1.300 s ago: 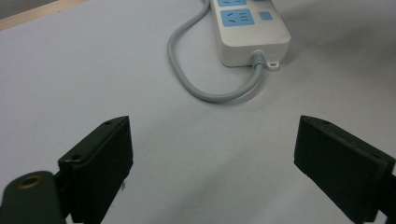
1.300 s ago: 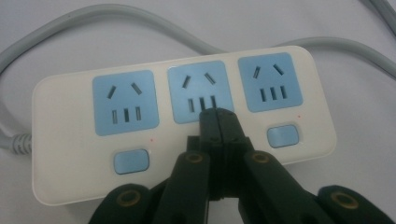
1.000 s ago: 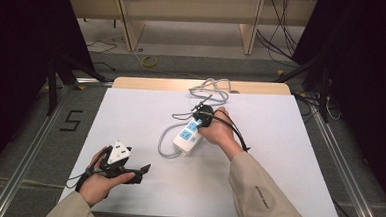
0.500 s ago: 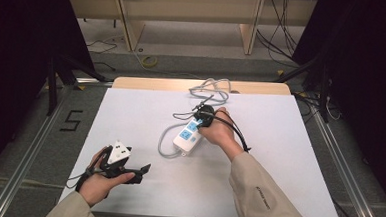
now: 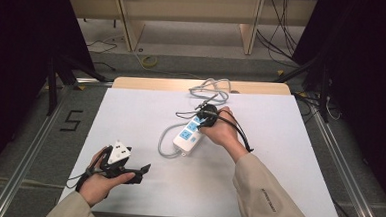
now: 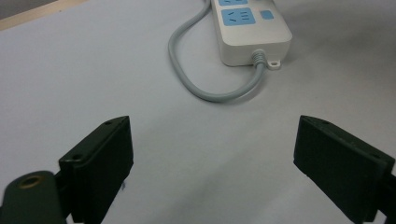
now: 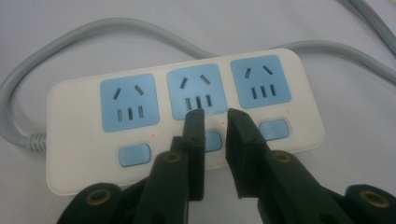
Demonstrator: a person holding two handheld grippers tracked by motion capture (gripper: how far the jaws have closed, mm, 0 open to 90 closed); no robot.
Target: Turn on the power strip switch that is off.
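A white power strip [image 5: 187, 137] with three blue sockets and a grey cable [image 5: 165, 146] lies mid-table. My right gripper [image 5: 205, 117] hovers over the strip's far end. In the right gripper view the jaws of that gripper [image 7: 215, 116] stand almost together with nothing between them. Their tips sit on the power strip [image 7: 84, 154] over the middle blue switch [image 7: 214, 141], which they half cover. My left gripper [image 5: 136, 171] rests near the table's front left, open and empty. Beyond its wide-apart jaws, the left gripper [image 6: 212, 149] looks at the power strip's [image 6: 252, 37] cable end.
The white table top [image 5: 288, 158] stretches to the right and front. The strip's grey cable is coiled [image 5: 211, 89] at the table's far edge. Wooden shelving legs and loose floor cables lie behind the table.
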